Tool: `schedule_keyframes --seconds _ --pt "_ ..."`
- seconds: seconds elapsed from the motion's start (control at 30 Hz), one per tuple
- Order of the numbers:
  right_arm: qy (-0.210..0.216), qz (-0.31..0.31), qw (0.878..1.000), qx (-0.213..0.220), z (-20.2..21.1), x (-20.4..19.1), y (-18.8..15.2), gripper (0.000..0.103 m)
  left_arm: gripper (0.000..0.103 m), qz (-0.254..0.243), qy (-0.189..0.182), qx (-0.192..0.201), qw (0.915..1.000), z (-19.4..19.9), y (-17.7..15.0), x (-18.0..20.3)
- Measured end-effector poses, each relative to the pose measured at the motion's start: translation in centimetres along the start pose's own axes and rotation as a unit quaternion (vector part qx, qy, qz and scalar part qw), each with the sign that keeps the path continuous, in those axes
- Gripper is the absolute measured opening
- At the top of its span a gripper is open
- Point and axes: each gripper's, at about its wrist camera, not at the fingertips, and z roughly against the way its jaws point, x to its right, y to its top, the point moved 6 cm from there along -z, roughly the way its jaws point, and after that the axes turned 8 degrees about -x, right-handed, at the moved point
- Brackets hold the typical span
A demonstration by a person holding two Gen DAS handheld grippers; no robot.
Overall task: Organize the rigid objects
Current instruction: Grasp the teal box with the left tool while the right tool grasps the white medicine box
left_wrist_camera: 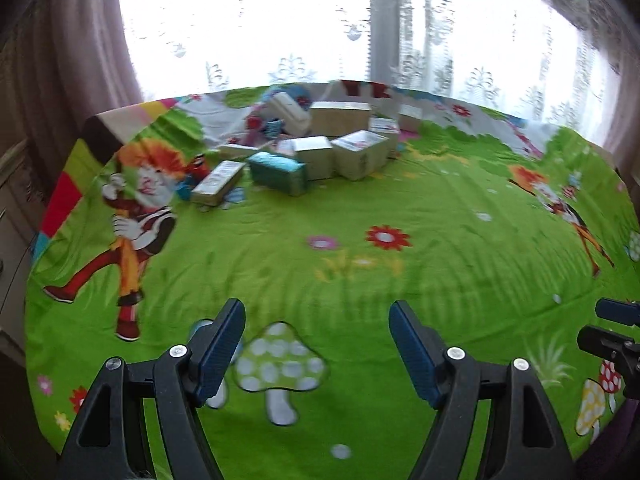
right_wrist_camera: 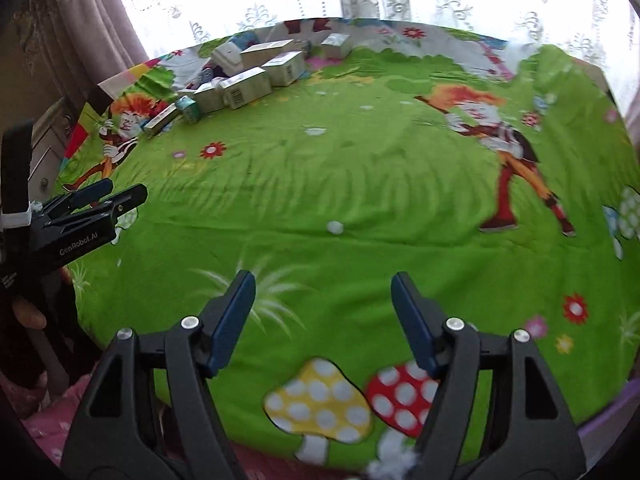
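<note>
A pile of small cardboard boxes (left_wrist_camera: pixel 320 140) lies at the far side of a green cartoon-print cloth (left_wrist_camera: pixel 360 272); it also shows far left in the right wrist view (right_wrist_camera: pixel 248 76). Among them are a teal box (left_wrist_camera: pixel 276 172), a long silver box (left_wrist_camera: pixel 218 182) and a white-topped box (left_wrist_camera: pixel 362 152). My left gripper (left_wrist_camera: pixel 318 312) is open and empty, low over the near cloth. My right gripper (right_wrist_camera: pixel 323 284) is open and empty, also near the front edge. The left gripper shows from the side in the right wrist view (right_wrist_camera: pixel 108 200).
A bright window with lace curtains (left_wrist_camera: pixel 320 32) runs behind the surface. Brown drapes (left_wrist_camera: pixel 80 60) hang at the left. A cabinet (right_wrist_camera: pixel 44 160) stands past the left edge. The cloth's near part carries only printed mushrooms and flowers.
</note>
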Motion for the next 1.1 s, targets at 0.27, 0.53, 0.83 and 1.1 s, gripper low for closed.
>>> schedule_keyframes --seconds 0.27,0.53,0.83,1.1 --pt "0.080 -0.109 0.991 0.012 -7.2 -4.3 13.5 0.074 0.075 0.134 0.056 0.019 0.9893 -1.0 0.3 -9.8" --pt "0.047 -0.270 0.962 0.006 -13.6 -6.0 23.8 0.074 0.076 0.253 0.029 0.032 0.9666 -1.4 -1.6 -15.7" --pt "-0.067 -0.108 0.992 -0.006 -15.6 -7.5 24.4 0.074 0.078 0.248 0.029 0.022 0.9682 -1.9 -1.0 -15.2" --pt "-0.033 -0.012 0.999 -0.024 -13.6 -5.2 22.0 0.061 0.082 0.258 -0.018 0.015 0.9658 -4.0 7.3 -12.2"
